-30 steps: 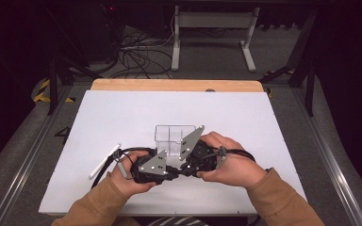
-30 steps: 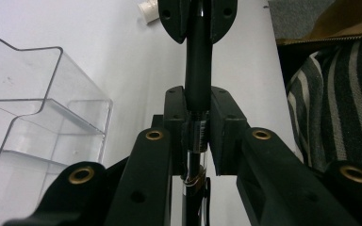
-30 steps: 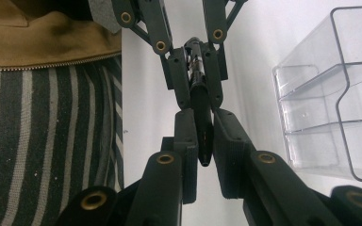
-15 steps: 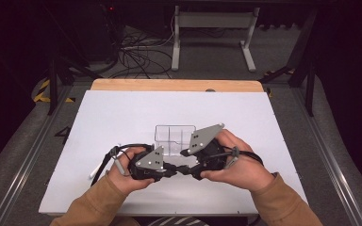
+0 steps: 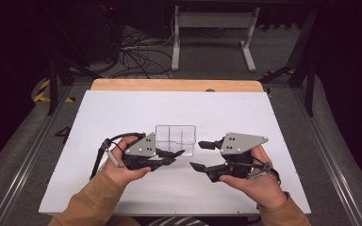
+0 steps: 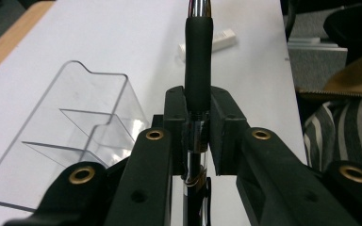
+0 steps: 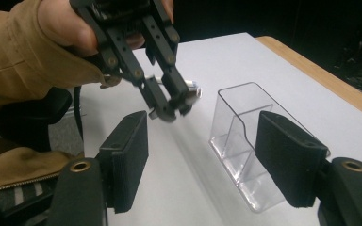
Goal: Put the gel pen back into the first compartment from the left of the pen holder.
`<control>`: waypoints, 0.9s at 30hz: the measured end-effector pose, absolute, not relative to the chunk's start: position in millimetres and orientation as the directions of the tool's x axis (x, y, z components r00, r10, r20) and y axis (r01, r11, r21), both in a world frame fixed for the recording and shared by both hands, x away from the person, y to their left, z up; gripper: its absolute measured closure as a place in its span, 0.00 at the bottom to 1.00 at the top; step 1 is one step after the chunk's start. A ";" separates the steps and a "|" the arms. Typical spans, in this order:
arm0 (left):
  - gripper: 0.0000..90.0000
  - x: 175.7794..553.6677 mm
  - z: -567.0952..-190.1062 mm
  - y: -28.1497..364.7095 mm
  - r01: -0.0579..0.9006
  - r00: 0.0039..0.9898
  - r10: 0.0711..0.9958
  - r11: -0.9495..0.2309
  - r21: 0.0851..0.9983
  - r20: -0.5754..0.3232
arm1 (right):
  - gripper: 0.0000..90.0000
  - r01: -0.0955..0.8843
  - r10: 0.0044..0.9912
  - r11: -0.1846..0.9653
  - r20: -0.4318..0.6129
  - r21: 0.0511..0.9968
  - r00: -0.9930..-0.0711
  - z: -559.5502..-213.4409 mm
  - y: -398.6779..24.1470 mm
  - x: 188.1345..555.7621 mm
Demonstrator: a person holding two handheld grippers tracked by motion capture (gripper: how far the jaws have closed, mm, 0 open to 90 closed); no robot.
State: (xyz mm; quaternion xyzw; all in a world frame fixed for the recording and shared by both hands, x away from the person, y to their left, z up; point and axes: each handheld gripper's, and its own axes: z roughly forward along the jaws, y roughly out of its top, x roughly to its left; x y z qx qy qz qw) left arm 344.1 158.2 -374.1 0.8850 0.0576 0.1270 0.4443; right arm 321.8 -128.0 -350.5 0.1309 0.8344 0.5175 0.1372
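Mid-handoff: left gripper clamped on pen, right gripper jaws just opened, empty; next, probably drop pen into clear organizer.

A lab: white worktable, dark surrounds, floor cables.
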 end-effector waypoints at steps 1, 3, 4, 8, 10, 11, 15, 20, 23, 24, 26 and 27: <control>0.88 344.7 -373.2 158.6 -0.004 0.960 0.224 -0.589 0.808 0.167 | 0.39 0.078 0.367 0.426 -0.094 0.901 -0.926 -353.6 -130.0 321.5; 0.88 348.0 -371.2 158.9 0.001 0.959 0.234 -0.569 0.822 0.161 | 0.39 0.087 0.380 0.414 -0.086 0.906 -0.921 -359.4 -133.2 321.4; 0.88 350.0 -370.1 158.7 0.002 0.958 0.237 -0.562 0.827 0.159 | 0.39 0.091 0.385 0.404 -0.079 0.910 -0.920 -362.1 -134.8 321.4; 0.88 357.5 -366.7 158.5 0.016 0.952 0.267 -0.529 0.848 0.148 | 0.38 0.100 0.398 0.369 -0.060 0.924 -0.915 -370.0 -137.0 320.9; 0.88 360.5 -365.7 159.1 0.023 0.949 0.282 -0.509 0.860 0.141 | 0.38 0.100 0.404 0.365 -0.060 0.925 -0.913 -372.9 -138.0 320.9; 0.88 362.0 -365.2 159.6 0.025 0.948 0.287 -0.501 0.865 0.139 | 0.38 0.104 0.408 0.360 -0.056 0.927 -0.911 -374.0 -138.8 321.2; 0.88 368.8 -364.1 162.5 0.040 0.939 0.322 -0.451 0.892 0.121 | 0.38 0.106 0.427 0.357 -0.062 0.928 -0.902 -378.2 -140.9 321.9; 0.88 378.1 -365.1 164.7 0.049 0.921 0.372 -0.403 0.914 0.115 | 0.38 0.120 0.435 0.377 -0.061 0.918 -0.899 -388.0 -140.7 322.4; 0.88 383.6 -366.0 166.0 0.057 0.913 0.395 -0.370 0.927 0.101 | 0.38 0.130 0.443 0.380 -0.056 0.916 -0.895 -392.2 -142.4 323.1; 0.88 385.2 -366.1 166.3 0.059 0.911 0.401 -0.360 0.931 0.098 | 0.38 0.133 0.446 0.380 -0.056 0.915 -0.893 -393.3 -142.9 323.3; 0.88 388.5 -366.1 166.5 0.058 0.904 0.416 -0.336 0.940 0.093 | 0.38 0.139 0.448 0.380 -0.051 0.914 -0.893 -395.1 -143.7 323.7; 0.88 389.7 -366.3 166.2 0.065 0.902 0.423 -0.320 0.945 0.081 | 0.38 0.138 0.448 0.382 -0.052 0.914 -0.892 -395.8 -143.9 324.1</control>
